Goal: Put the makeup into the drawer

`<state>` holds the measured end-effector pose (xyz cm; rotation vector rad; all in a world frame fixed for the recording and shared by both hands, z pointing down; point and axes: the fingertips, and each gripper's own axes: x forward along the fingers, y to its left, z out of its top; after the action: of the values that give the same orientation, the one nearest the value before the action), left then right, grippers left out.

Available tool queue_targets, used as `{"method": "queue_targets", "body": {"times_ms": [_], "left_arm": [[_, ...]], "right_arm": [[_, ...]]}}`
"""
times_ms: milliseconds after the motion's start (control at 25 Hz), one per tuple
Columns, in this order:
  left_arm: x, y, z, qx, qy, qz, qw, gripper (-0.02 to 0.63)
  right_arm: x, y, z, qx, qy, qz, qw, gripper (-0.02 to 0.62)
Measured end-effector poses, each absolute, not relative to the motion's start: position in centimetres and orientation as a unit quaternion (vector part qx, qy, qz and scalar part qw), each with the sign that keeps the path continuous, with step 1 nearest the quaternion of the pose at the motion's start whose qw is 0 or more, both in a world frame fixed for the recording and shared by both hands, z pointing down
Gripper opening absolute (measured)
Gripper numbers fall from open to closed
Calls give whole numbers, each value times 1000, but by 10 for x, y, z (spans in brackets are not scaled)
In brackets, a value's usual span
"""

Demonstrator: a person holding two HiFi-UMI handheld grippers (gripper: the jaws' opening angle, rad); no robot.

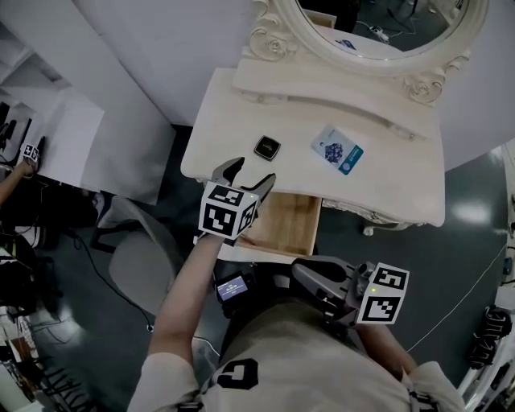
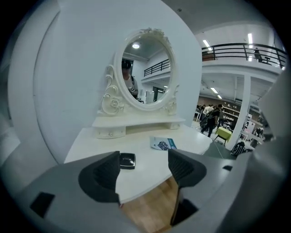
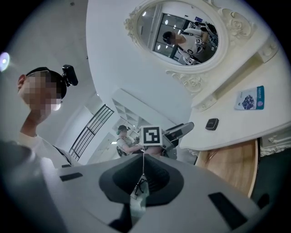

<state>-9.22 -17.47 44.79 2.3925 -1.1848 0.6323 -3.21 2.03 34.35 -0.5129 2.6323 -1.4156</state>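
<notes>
A small black makeup compact (image 1: 267, 147) lies on the white dressing table (image 1: 402, 181), near its front left edge. My left gripper (image 1: 247, 173) hovers just short of it, over the table's edge, jaws open with nothing between them. In the left gripper view the compact (image 2: 127, 161) lies just past the left jaw's tip, and my left gripper (image 2: 145, 166) is empty. Below the tabletop the wooden drawer (image 1: 283, 226) stands pulled out. My right gripper (image 1: 312, 278) is shut and empty, low near my body. From the right gripper (image 3: 143, 175) I see the compact (image 3: 212, 123) and the drawer (image 3: 233, 160).
A white and blue packet (image 1: 337, 150) lies on the tabletop right of the compact. An oval mirror (image 1: 378, 24) in an ornate frame stands at the back on a raised shelf. A grey chair (image 1: 141, 257) sits left of the drawer.
</notes>
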Motion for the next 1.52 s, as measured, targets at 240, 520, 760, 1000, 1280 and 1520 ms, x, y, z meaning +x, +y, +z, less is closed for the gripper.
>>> {"method": "queue_targets", "body": {"times_ms": [240,520,760,1000,1280,1520], "left_arm": [[-82,-223,505,822,-435,287,231,369],[-77,-260,561,788,-437,351,255,374],[-80,-281,593,770,-447,373,262,374],[-76,-289,608,768,-443,380,264,373],[-73,-293,608,775,-446,367,256,373],[-76,-291,608,782,-450,353,247,371]], "right_arm": [[-15,0,353,-156,861,-481,55,28],[0,-11,367,-156,853,-496,51,28],[22,-18,377,-181,846,-499,48,28],[37,-25,384,-194,836,-511,49,28],[34,-21,385,-188,841,-506,37,28],[28,-16,384,-190,841,-506,32,28]]}}
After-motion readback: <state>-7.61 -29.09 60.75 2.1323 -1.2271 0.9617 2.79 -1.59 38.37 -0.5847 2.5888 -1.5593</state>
